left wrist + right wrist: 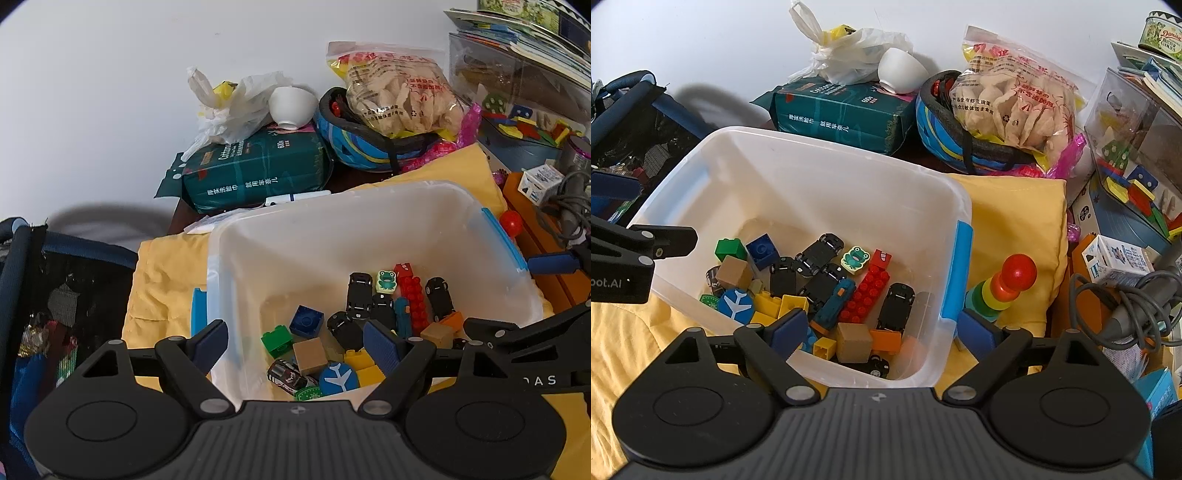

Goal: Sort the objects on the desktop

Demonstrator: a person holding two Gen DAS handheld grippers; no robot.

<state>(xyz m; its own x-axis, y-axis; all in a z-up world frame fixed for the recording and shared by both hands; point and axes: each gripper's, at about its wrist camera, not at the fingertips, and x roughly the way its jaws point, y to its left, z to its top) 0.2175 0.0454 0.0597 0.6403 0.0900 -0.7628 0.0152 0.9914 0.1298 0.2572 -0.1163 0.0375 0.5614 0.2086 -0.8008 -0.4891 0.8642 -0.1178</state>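
Observation:
A clear plastic bin [332, 221] [820, 177] with blue latches sits on a yellow cloth [1015, 214]. It holds several toy cars, building bricks, wooden cubes, a frog eraser [854, 257] and a blue plane badge [338, 378]. My left gripper [295, 347] is open and empty, straddling the bin's near left wall. My right gripper [882, 328] is open and empty, straddling the bin's near right corner. A ring stacking toy with a red ball top [1001, 288] lies on the cloth just right of the bin.
Behind the bin are a green tissue pack [255, 173], a white bowl [291, 107], a plastic bag [849, 55], a blue helmet [960, 140] holding a snack bag [1015, 103]. A clear box of blocks [1137, 147], a small carton [1119, 258] and a grey cable [1137, 306] crowd the right. A dark mesh basket [55, 295] stands left.

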